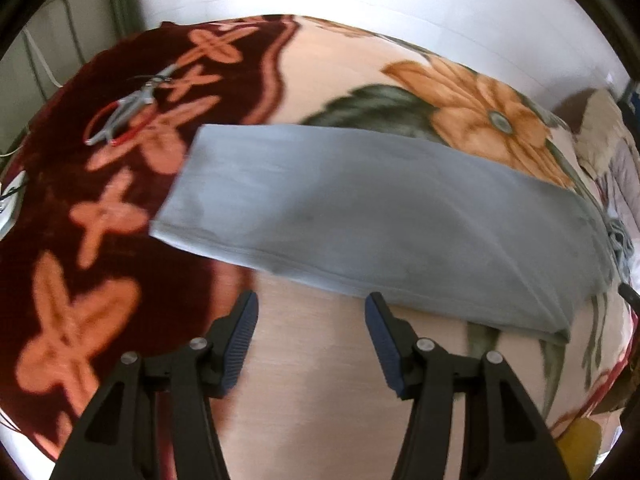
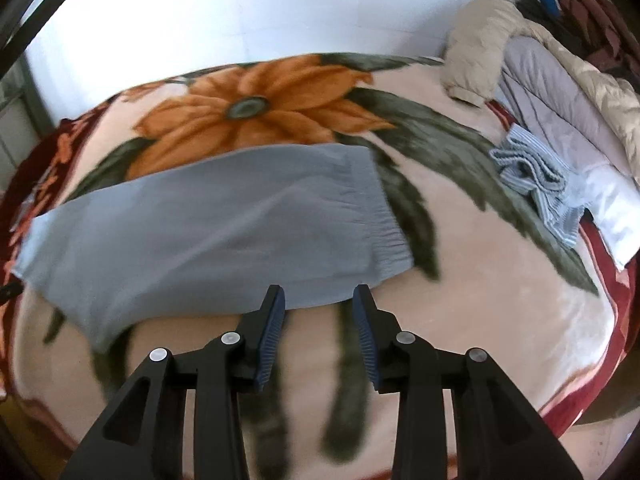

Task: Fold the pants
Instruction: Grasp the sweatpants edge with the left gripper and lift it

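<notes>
Light grey pants [image 1: 360, 224] lie flat on a floral blanket, folded lengthwise into one long strip. In the right wrist view the pants [image 2: 208, 232] show their elastic waistband [image 2: 384, 216] at the right end. My left gripper [image 1: 312, 300] is open and empty, hovering just in front of the strip's near edge, towards the leg end. My right gripper [image 2: 319, 292] is open and empty, its fingertips at the near edge of the pants close to the waistband.
The blanket [image 2: 500, 304] covers a bed. A red cable with grey clips [image 1: 120, 120] lies at the far left. A striped blue cloth [image 2: 540, 184], a beige jacket [image 2: 480, 40] and bedding are piled at the right. A white wall stands behind.
</notes>
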